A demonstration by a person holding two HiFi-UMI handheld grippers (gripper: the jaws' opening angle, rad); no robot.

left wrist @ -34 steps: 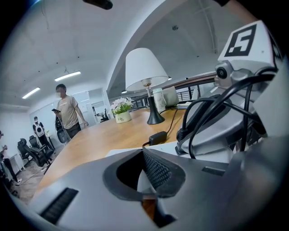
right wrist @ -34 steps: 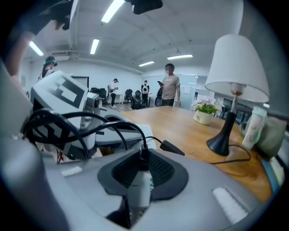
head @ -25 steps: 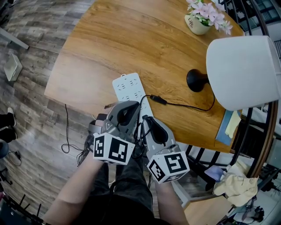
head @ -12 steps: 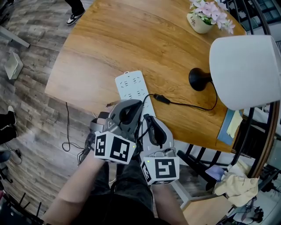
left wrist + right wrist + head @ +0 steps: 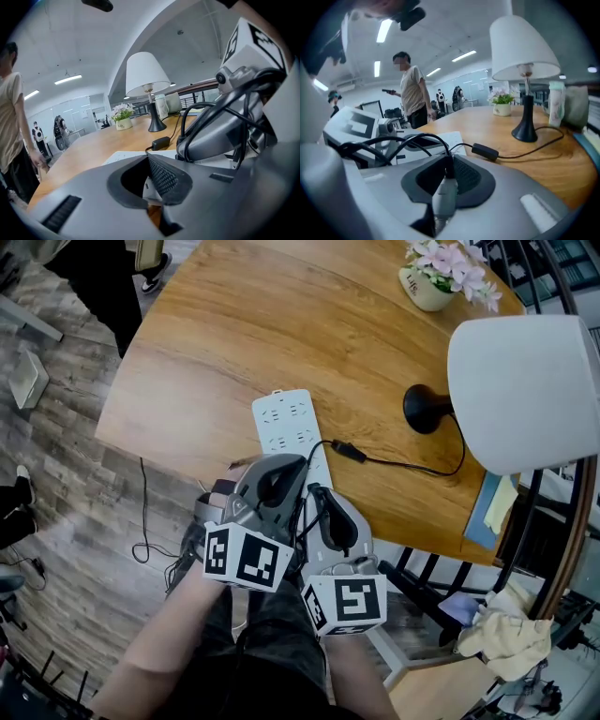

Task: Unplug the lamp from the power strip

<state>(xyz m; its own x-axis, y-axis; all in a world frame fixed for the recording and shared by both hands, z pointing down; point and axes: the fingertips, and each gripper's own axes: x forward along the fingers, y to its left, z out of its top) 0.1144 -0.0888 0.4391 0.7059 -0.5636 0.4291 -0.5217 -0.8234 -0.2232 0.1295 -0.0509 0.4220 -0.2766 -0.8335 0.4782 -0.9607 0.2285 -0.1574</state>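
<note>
we see the white power strip lying flat on the wooden table, close to the table's near edge, with its near end running under the two grippers. the left gripper sits over that end. in the left gripper view a white piece of the strip fills the narrow gap between its dark pads, so we read it as clamped on the strip. just beside it on the right, the right gripper is closed on the plug. in the right gripper view the pale grey plug body stands upright between the pads, pressed from both sides, with the black cord coming out of its top. we cannot tell whether the prongs sit in a socket. the cord passes a small black inline switch lying on the table and runs on to the black base of the lamp, which stands well apart from the grippers at the table's right side. a flower pot sits beyond the lamp's base. a person stands past the table's far side.
</note>
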